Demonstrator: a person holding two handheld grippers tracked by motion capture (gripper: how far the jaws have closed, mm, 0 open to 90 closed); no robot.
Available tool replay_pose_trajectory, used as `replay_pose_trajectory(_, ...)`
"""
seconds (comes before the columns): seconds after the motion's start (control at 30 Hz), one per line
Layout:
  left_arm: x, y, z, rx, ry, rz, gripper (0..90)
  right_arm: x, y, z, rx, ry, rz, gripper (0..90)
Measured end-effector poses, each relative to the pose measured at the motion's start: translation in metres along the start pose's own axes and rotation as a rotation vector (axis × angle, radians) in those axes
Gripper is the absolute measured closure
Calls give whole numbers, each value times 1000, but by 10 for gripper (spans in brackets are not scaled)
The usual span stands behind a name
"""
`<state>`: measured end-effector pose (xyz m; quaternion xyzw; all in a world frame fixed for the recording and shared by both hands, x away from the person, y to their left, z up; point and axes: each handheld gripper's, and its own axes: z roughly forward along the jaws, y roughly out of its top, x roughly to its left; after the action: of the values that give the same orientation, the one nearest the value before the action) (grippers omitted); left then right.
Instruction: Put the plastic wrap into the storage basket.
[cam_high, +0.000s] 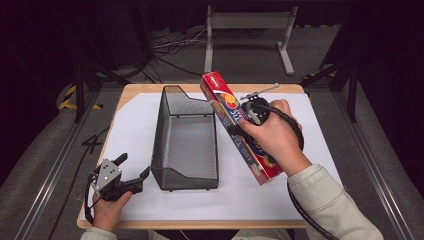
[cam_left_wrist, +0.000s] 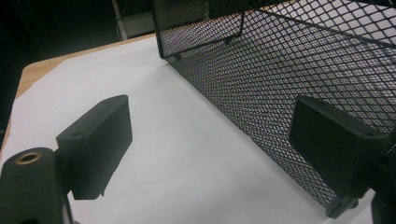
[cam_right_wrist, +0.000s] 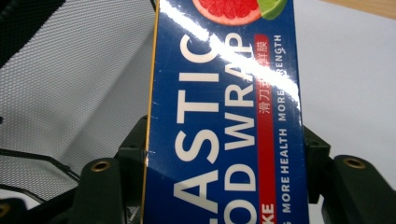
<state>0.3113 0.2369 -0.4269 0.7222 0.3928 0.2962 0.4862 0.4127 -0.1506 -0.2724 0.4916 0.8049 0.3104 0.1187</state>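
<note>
Two grippers | right gripper (cam_high: 250, 116) clamps plastic wrap box (cam_high: 239, 127), raised beside mesh basket (cam_high: 186, 140) | left gripper (cam_high: 131, 171) spread wide, empty | advice: level box, lower inside basket.

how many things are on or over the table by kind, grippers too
black mesh basket: 1
plastic food wrap box: 1, clamped in the right gripper
handheld grippers: 2, the other being the left gripper, jaws apart and holding nothing
white sheet covering the table: 1
total: 5
</note>
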Motion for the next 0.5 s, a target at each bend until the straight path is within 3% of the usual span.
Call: replay_pose_trajectory(0.5, 1, -1, -1, 0, 3, -2, 143, 33, 17, 22, 10, 53, -27, 390)
